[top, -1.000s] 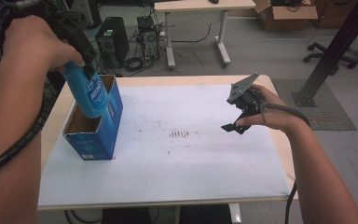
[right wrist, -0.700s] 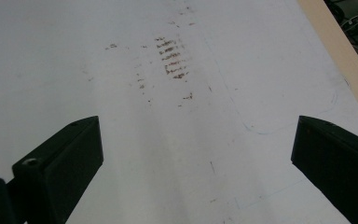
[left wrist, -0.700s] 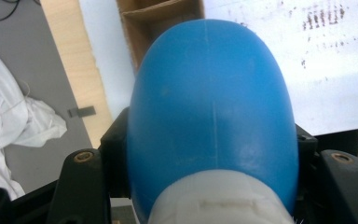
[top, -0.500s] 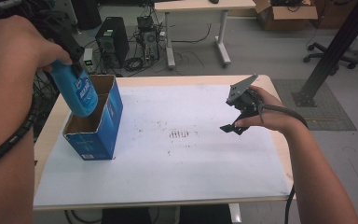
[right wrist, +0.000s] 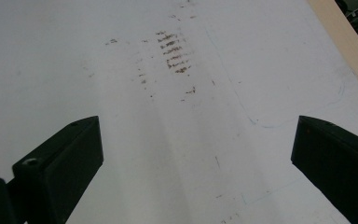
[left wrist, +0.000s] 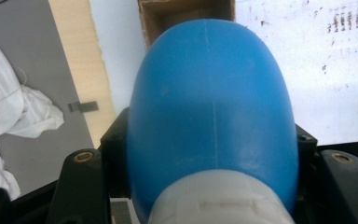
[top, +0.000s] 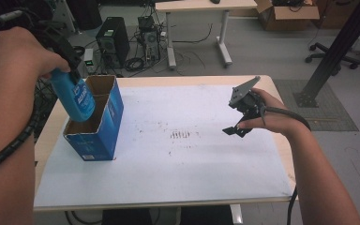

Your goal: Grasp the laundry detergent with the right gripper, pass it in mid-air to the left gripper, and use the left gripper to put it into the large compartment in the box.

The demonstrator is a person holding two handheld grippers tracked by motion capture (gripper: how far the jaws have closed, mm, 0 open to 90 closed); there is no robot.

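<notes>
Over the box [top: 96, 123] at the table's [top: 178, 183] left edge, my left tool [top: 64, 49] pinches the bottle [top: 75, 96], which I should keep upright and centred while lowering, my right tool [top: 238, 129] spread and idle.

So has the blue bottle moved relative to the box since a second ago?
Yes. The blue bottle, clamped in the left hand-held gripper, has shifted left and lower, toward the near compartment of the blue box.

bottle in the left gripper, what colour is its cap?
White; the cap tops the blue plastic bottle gripped by the left gripper, best in the left gripper view.
</notes>
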